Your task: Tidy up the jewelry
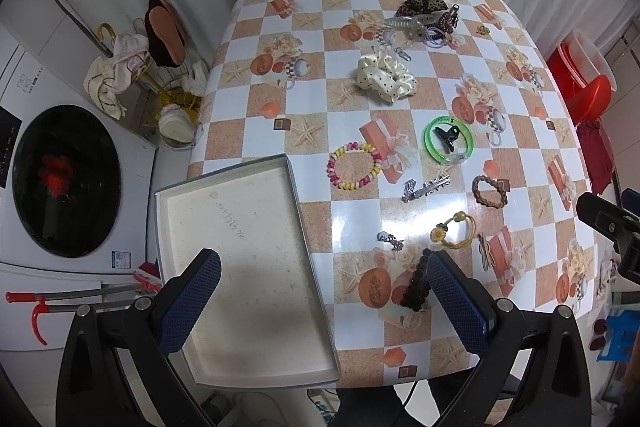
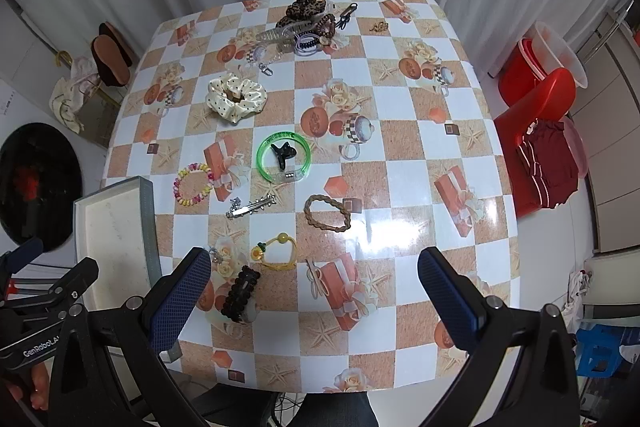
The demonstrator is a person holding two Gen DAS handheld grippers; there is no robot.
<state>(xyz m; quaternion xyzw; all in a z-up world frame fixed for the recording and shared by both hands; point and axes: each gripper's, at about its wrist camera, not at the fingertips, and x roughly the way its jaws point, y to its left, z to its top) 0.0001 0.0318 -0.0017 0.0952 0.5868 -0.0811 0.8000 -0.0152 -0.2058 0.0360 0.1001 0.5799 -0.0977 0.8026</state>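
A shallow white tray (image 1: 248, 267) with a grey rim is seen at the near left corner of the checked table (image 1: 400, 107); nothing is held in it, only faint marks on its bare floor. The left gripper (image 1: 324, 287) is held above the tray's right edge with its jaws wide apart and nothing between them. The right gripper (image 2: 314, 291) is likewise spread open and empty over the near middle of the table.

All the jewelry is laid loose on the cloth, outside the tray. A multicoloured bead bracelet (image 1: 354, 166) is found just beyond the tray's far right corner. A green bangle (image 1: 449, 140) is set farther right, with a black claw clip (image 1: 447, 137) enclosed inside its ring. A silver hair clip (image 1: 426, 187), a braided brown band (image 1: 490, 191), a yellow hair tie (image 1: 454, 231) and a dark beaded clip (image 1: 418, 281) are scattered nearer. A cream dotted scrunchie (image 1: 386, 75) is placed farther back, and a pile of hair accessories (image 1: 426, 15) is gathered at the far edge
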